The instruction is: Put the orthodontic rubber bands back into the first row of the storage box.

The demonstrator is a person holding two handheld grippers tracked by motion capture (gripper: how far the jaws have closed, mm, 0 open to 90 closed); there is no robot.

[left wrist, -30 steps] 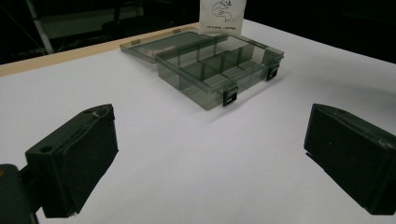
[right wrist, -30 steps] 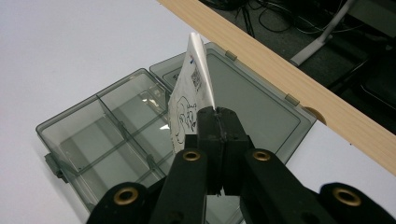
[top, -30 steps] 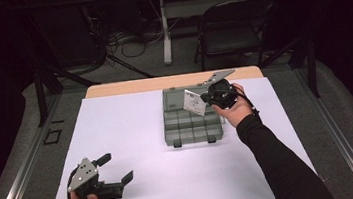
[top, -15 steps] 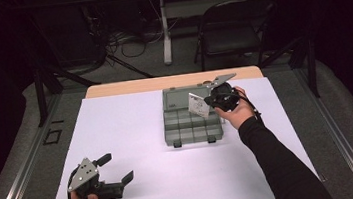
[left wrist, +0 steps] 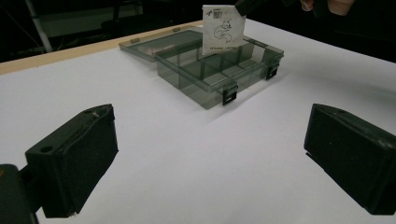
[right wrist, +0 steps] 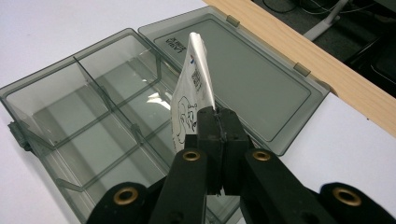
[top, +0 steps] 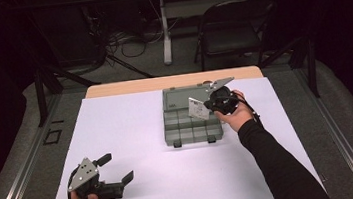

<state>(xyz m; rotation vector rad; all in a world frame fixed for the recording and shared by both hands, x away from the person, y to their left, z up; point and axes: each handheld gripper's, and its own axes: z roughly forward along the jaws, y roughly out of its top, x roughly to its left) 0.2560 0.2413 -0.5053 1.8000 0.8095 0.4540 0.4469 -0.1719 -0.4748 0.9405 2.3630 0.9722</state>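
Note:
A grey see-through compartment box [top: 191,128] lies open on the white table cover, its lid [right wrist: 243,79] flat behind it. My right gripper [top: 210,104] is shut on a small white packet [right wrist: 195,88] with a printed drawing and code, holding it upright above the box's compartments [right wrist: 98,107]. From the left gripper view the packet [left wrist: 222,29] hangs over the box [left wrist: 219,74]. My left gripper [top: 119,169] rests near the front left of the table, jaws wide open with nothing between its pads [left wrist: 74,158].
White cover [top: 133,134] spans the table, with a wooden edge [top: 172,82] at the back. A black chair [top: 234,27] and cables stand beyond the table. Bare cover lies between the two grippers.
The right gripper with the packet has shifted slightly toward the back over the box. The left gripper has stayed put.

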